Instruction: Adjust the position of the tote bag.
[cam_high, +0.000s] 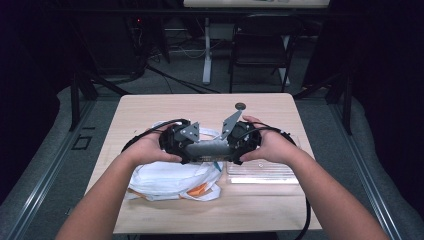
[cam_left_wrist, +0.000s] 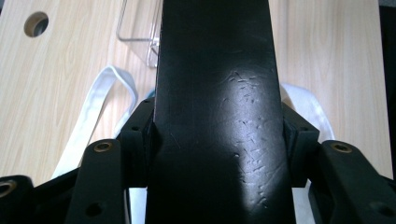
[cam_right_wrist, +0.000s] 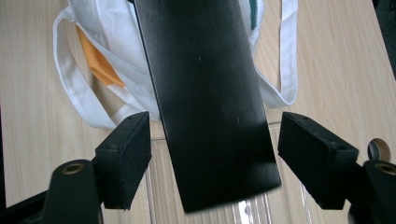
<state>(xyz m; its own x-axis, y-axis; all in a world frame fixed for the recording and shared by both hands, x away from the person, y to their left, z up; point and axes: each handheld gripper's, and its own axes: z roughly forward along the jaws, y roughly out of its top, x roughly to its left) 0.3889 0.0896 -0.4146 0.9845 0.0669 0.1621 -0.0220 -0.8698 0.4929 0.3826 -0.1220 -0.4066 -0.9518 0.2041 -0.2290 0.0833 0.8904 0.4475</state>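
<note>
Between the two grippers, the black flat bar is clamped at one end by the left gripper, while the right gripper stands apart around the other, so the unsupported end may sag toward the white bag and clear tray below.

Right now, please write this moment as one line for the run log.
left gripper: shut on black flat bar | right gripper: open, pads clear of bar | below: white cloth bag, clear tray | surface: wooden table

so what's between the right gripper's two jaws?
The flat black plate end sits between the right gripper jaws, gaps either side, pads not touching, in the right gripper view.
</note>
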